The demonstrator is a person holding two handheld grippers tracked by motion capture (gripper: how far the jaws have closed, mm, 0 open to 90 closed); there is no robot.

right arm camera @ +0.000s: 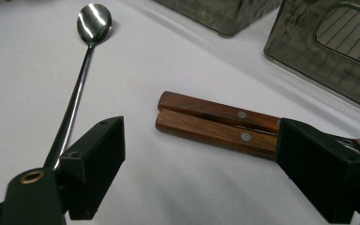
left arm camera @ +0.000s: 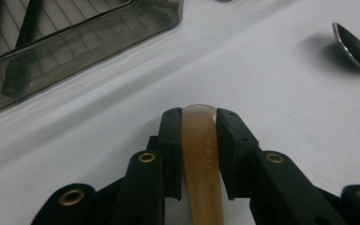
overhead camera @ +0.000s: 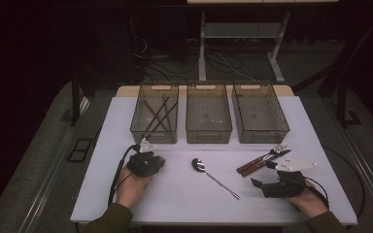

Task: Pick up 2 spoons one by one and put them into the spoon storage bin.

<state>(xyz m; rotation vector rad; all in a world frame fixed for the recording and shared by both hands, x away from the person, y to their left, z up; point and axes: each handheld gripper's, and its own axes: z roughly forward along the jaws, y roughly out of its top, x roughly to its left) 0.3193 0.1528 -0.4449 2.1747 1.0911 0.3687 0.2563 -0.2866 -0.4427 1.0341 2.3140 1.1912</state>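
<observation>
Left claw (left arm camera: 199,123) clamped on amber handle (left arm camera: 201,154) embossed "NSD"; right claw (right arm camera: 201,164) agape.

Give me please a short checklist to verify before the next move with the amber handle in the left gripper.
1. Left gripper fingers closed on the amber handle: ok.
2. Handle centred between the fingers: ok.
3. What sort of utensil it is: cannot tell, its working end is hidden.
4. Left bin holds only dark sticks: ok.
5. Middle bin and right bin free: ok.
6. Right gripper open, apart from the spoon and the wooden handles: ok.
</observation>
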